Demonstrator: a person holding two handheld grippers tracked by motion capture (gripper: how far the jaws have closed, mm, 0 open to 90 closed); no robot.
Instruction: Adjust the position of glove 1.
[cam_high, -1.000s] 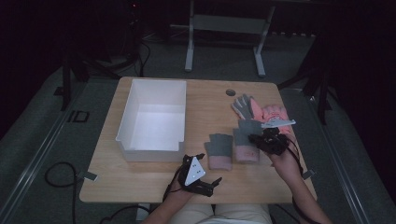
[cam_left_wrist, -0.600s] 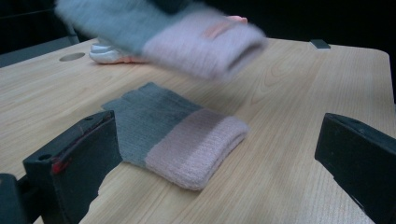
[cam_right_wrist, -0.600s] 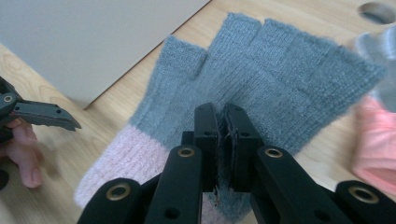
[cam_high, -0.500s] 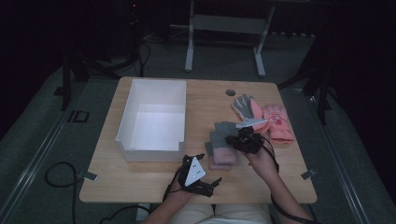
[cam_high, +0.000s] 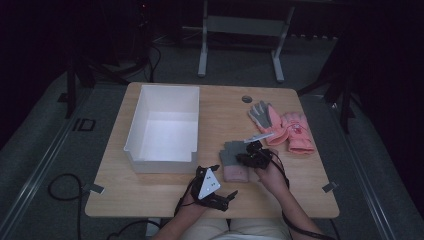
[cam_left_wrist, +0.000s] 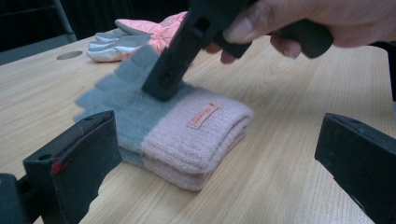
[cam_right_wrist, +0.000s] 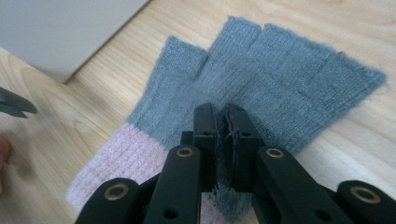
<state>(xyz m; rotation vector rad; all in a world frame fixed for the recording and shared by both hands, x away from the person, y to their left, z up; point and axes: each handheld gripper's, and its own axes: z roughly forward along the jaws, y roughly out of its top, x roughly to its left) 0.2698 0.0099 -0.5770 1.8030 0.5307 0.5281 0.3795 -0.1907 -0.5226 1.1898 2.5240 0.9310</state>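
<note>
Knit gloves (cam_high: 234, 161), grey fingers, pink cuffs, stacked pair: lie flat near the table's (cam_high: 150, 192) front edge, between the white bin (cam_high: 162, 127) and the pink ski gloves (cam_high: 287, 127). Bare wood lies open in front and to the right.

Long axis runs front to back; fingers point away from the person, cuffs toward them.

Right gripper (cam_right_wrist: 223, 119): jaws clenched, pinching a fold of grey knit on the top glove. The lower glove is mostly hidden beneath.

Left gripper (cam_high: 216, 186): released, jaws spread wide, resting near the front edge, apart from the gloves; its jaw tips are cut off in its own view.
</note>
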